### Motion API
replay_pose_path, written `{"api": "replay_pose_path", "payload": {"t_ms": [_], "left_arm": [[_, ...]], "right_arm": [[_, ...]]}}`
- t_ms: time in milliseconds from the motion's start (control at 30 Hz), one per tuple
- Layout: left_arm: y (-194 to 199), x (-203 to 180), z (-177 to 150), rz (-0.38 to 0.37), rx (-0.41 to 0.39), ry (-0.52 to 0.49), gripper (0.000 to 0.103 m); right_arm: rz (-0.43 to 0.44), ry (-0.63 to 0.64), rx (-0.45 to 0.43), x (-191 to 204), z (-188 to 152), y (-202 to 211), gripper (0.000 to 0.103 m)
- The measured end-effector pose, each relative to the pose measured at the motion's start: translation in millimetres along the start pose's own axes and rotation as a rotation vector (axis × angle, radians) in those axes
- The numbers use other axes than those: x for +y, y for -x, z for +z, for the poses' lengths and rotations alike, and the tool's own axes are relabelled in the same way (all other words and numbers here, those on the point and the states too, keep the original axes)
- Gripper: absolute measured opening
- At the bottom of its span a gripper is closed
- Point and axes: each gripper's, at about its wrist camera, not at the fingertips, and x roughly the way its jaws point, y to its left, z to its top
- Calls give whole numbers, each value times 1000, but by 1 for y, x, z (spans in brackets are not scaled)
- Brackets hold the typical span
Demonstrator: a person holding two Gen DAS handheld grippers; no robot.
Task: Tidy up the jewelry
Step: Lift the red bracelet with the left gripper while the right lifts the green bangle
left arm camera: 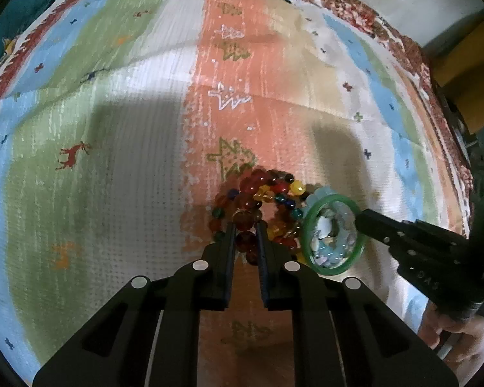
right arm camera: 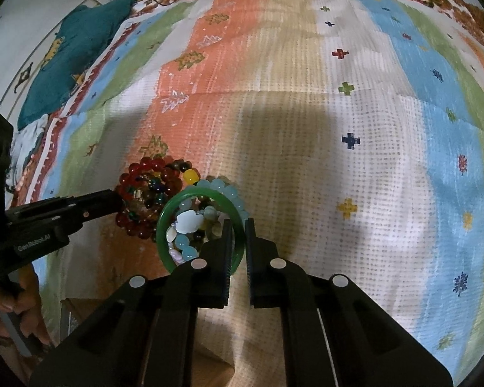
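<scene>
A heap of beaded bracelets lies on the striped cloth. The red bead bracelet sits pinched between the closed fingers of the left gripper. Just right of it, the green bangle has its rim clamped by the right gripper, with pale blue beads beyond the tips.

In the right wrist view, at the left edge of the frame, the left gripper carries small white lettering on its black body that reads about "GenRobot.AI". In the left wrist view, lower right, the right gripper shows faint raised letters, too blurred to read.
</scene>
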Motion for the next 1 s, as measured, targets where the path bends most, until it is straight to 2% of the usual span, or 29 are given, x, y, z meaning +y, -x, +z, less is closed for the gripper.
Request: {"api": "replay_pose_path", "payload": {"t_ms": [333,367,400,567,867,933,1000], "left_arm": [[18,-16,2,-20,-43,-41,12],[19,-18,3,-23,-46,-43,11],[22,-20,3,-27,-52,-49,1],[36,-28,4,-40,-92,-84,0],[21,-18,4,9,-50,-55,0],[17,-13,4,23,-37,-41,2],[13,-10,5,33,-26,-31,13]], "right_arm": [[-24,41,-33,10,-1,15,8],[-25,43,-36,11,-1,17,8],[-25,44,-39,12,-2,18,8],[-32,59,-48,15,-3,23,8],[-35,62,-51,16,-6,26,8],[-37,66,-48,17,-7,26,8],[-38,64,-46,16,-7,25,8]]}}
